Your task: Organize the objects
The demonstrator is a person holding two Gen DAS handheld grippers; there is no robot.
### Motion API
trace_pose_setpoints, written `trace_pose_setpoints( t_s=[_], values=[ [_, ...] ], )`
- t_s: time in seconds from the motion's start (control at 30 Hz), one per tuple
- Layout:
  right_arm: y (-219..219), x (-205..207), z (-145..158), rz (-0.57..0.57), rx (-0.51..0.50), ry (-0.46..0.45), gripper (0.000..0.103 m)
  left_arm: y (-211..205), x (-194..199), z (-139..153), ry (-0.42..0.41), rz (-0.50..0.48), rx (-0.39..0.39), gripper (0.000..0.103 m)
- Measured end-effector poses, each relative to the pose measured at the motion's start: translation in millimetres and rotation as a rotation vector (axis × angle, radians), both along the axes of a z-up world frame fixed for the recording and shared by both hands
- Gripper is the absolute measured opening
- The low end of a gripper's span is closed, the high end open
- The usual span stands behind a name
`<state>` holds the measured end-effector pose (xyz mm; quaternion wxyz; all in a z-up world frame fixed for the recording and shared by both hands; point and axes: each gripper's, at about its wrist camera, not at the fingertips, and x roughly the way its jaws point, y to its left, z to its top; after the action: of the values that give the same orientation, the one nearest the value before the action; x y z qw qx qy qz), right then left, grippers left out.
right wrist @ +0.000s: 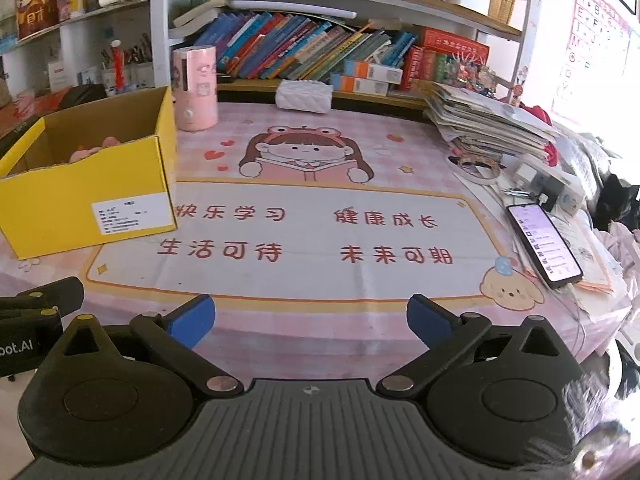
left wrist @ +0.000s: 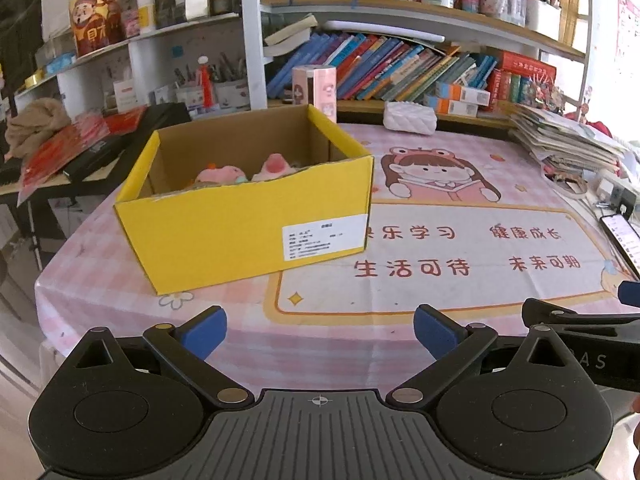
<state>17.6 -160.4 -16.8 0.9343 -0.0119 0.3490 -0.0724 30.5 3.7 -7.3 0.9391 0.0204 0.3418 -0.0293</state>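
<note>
The yellow box [left wrist: 244, 220] sits on the table [left wrist: 440, 248] ahead and left of the left gripper [left wrist: 320, 332], pink toys [left wrist: 248, 172] inside. Both grippers stand spread wide with nothing between the pads. Ahead and right of the right gripper [right wrist: 311, 320] lies a phone [right wrist: 544, 242].

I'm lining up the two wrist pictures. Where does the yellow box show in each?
Left wrist view: the yellow box sits left of centre on the table, pink toys inside.
Right wrist view: the yellow box is at the far left edge, partly cut off.
Shared landmark: the cartoon girl printed on the tablecloth, right of the box in both.
</note>
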Motion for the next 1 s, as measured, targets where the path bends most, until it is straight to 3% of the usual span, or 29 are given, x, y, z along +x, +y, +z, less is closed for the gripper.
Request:
trace_pose_setpoints(
  t_s=[1.0],
  values=[
    [-7.5,-9.1,4.8,-0.024,-0.017,-0.013,0.103,-17.1,-6.0,0.7,0.011,0.022,0.076,0.101]
  ],
)
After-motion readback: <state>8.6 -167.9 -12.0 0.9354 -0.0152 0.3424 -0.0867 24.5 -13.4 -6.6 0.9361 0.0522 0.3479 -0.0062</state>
